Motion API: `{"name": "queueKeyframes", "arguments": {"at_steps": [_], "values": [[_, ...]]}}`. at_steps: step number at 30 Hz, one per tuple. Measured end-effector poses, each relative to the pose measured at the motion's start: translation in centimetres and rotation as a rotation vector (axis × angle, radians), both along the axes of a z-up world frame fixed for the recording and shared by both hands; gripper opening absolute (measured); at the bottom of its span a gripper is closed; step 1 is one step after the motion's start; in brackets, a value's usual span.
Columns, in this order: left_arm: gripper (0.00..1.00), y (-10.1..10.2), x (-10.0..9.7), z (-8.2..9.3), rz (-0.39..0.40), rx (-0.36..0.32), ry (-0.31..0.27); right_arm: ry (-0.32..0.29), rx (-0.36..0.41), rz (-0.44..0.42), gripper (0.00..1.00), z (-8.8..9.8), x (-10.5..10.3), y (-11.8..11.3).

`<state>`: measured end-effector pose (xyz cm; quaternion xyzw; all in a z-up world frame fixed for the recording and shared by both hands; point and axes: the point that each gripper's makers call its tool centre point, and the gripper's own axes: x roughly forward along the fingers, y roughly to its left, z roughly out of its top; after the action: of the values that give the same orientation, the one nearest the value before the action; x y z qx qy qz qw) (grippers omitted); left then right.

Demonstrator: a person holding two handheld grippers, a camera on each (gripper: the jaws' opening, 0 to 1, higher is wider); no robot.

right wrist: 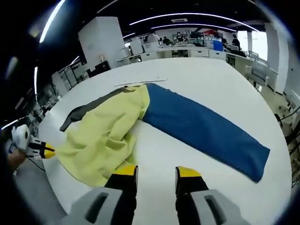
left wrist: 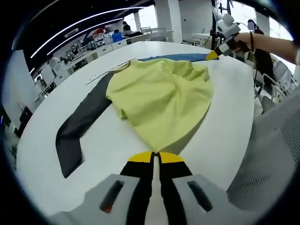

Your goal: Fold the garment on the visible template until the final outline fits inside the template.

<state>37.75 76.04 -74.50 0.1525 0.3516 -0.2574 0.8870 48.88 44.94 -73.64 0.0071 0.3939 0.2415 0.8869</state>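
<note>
In the left gripper view, the left gripper (left wrist: 156,157) rose from the bottom centre with its yellow-tipped jaws pressed together, right at the near edge of the yellow body of the garment (left wrist: 161,96); whether any cloth was pinched between them could not be told. The yellow cloth lay bunched and wrinkled in the middle of the frame on the white desk (left wrist: 65,98). A dark grey sleeve (left wrist: 79,129) ran from it down to the lower left, and a blue sleeve (left wrist: 176,57) showed as a thin strip beyond the yellow part, toward the upper centre. At the upper right, a hand (left wrist: 241,43) held the right gripper (left wrist: 212,55) with its yellow tip just at the far end of that blue strip.

In the right gripper view, the right gripper (right wrist: 156,172) stood at the bottom centre with its jaws apart and nothing between them, the left jaw just beside the near edge of the yellow cloth (right wrist: 101,140). The blue sleeve (right wrist: 204,129) stretched flat toward the lower right. The grey sleeve (right wrist: 86,110) lay past the yellow part at the left. At the far left edge, the left gripper (right wrist: 47,151) touched the yellow cloth. Beyond the desk, at the top, stood office furniture and seated people (right wrist: 152,38).
</note>
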Motion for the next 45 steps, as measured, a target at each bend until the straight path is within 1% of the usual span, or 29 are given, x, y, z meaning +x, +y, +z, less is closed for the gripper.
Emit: {"name": "queueKeyframes", "arguments": {"at_steps": [1,3,7,10,15,17,20,21,23,25,31,35,40,45], "values": [[0.03,-0.2,0.0,0.1,0.011,-0.035,0.001,0.003,-0.001,0.010,0.28,-0.1,0.0,0.5],[0.06,0.1,0.1,0.4,0.039,-0.069,0.003,0.005,-0.016,0.031,0.28,-0.5,0.1,1.0],[0.11,0.9,0.3,0.8,0.060,-0.072,-0.006,0.012,-0.041,0.073,0.27,-1.0,0.2,2.1],[0.18,1.3,0.3,1.1,0.078,-0.084,-0.012,0.017,-0.061,0.102,0.27,-1.5,0.6,2.6],[0.22,1.8,0.1,1.2,0.101,-0.085,-0.014,0.030,-0.081,0.131,0.24,-2.3,1.1,3.2],[0.22,1.8,0.0,1.3,0.100,-0.087,-0.014,0.048,-0.030,0.126,0.23,-2.2,1.1,3.9],[0.23,1.8,-0.1,1.6,0.094,-0.083,-0.024,0.038,0.022,0.129,0.23,-1.6,1.3,4.6],[0.23,1.8,0.0,1.7,0.089,-0.081,-0.029,0.039,0.060,0.114,0.23,-1.2,1.3,5.2],[0.23,1.9,0.0,1.8,0.087,-0.076,-0.032,0.060,0.095,0.113,0.21,-1.0,1.1,5.8],[0.23,1.9,0.0,1.9,0.087,-0.073,-0.035,0.049,0.103,0.124,0.21,-0.7,1.0,6.5],[0.22,2.1,0.1,2.2,0.087,-0.078,-0.044,0.057,0.126,0.140,0.21,-0.4,1.0,8.6],[0.21,2.3,-0.1,2.3,0.091,-0.083,-0.045,0.048,0.116,0.166,0.22,-0.1,1.1,10.3],[0.20,2.7,-0.2,2.2,0.099,-0.083,-0.046,0.012,0.057,0.210,0.28,-0.1,1.5,12.6],[0.19,3.1,-0.3,2.1,0.109,-0.086,-0.048,-0.001,0.000,0.249,0.37,-0.7,1.5,14.5]]}}
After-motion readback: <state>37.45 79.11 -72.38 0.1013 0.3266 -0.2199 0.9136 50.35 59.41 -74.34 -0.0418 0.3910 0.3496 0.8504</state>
